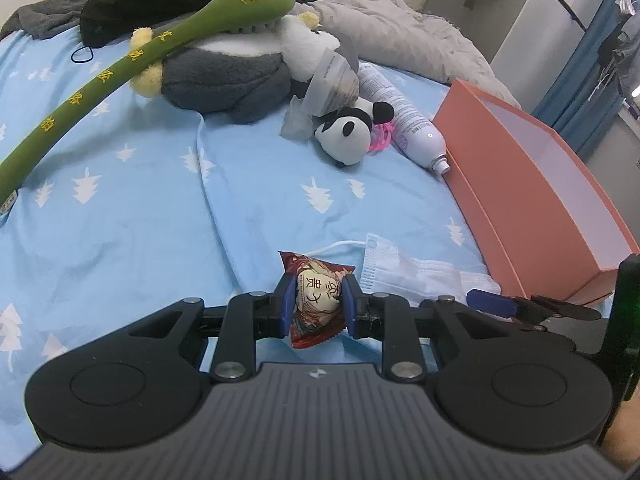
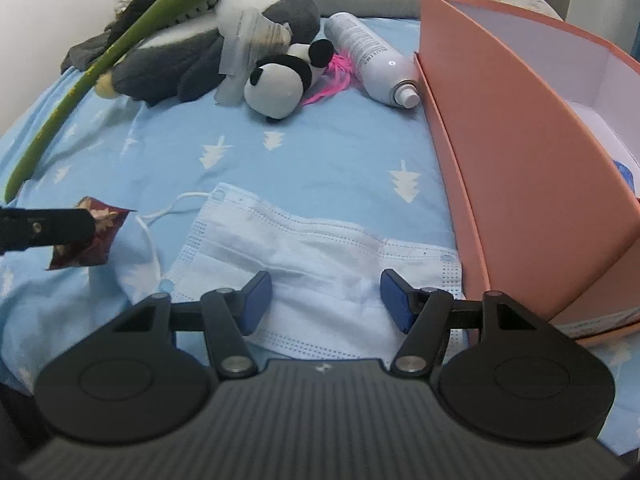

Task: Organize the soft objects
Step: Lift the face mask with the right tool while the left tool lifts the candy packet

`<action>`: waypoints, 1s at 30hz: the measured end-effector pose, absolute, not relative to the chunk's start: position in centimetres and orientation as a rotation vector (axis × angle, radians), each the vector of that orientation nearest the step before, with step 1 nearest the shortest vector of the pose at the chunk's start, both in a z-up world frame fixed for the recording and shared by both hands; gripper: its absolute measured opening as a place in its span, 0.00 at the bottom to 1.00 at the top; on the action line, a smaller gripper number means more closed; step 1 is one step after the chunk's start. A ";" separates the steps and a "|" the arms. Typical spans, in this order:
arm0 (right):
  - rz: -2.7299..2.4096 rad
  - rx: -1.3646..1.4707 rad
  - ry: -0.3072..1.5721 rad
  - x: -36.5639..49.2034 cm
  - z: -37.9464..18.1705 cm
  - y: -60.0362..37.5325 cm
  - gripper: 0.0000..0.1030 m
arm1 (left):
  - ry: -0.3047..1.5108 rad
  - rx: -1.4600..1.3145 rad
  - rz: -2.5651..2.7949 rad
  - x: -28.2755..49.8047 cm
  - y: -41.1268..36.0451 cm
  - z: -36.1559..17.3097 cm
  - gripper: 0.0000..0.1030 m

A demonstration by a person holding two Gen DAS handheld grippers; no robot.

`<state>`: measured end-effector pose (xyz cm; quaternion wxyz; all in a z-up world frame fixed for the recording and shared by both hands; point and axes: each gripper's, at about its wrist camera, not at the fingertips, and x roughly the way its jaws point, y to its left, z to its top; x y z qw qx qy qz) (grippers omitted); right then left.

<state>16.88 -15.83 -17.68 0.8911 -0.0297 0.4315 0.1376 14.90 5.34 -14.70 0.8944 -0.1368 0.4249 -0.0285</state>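
Gripping a small red snack packet (image 1: 316, 300) between its blue pads (image 1: 286, 300), the left gripper (image 1: 316, 302) holds it low over the bed sheet (image 1: 140, 208), its jaws closed on the packet's middle. From the right wrist view the same packet (image 2: 102, 232) shows at the far left, pinched by the left gripper's dark finger.

Over to the right, the right gripper (image 2: 326, 298) hangs over a pale blue face mask (image 2: 320, 252) lying flat on the sheet, its jaws spread wide with one pad (image 2: 256, 296) to either side of the mask's lower part; whether they touch it I cannot tell. The mask (image 1: 412, 272) lies just beside the packet, and its white ear loop (image 2: 168, 208) curls toward it.

An open orange box (image 2: 520, 152) stands at the right, just beside the mask. Farther back lie a small panda toy (image 2: 280, 80), a white spray bottle (image 2: 372, 60) next to the box, a grey plush animal (image 1: 224, 76) and a long green plush stick (image 1: 120, 68) resting across it.
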 end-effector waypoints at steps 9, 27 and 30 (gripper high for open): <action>0.301 -0.094 0.891 16.5 -17.4 -15.0 0.17 | 0.876 -0.274 -0.050 15.0 5.0 -14.2 0.28; 0.335 -0.037 0.705 12.5 -8.7 -15.9 0.09 | 0.748 -0.289 -0.067 13.9 4.3 -7.6 0.28; 0.335 -0.036 0.660 11.7 -6.7 -16.3 0.09 | 0.723 -0.270 -0.072 13.7 4.0 -6.5 0.28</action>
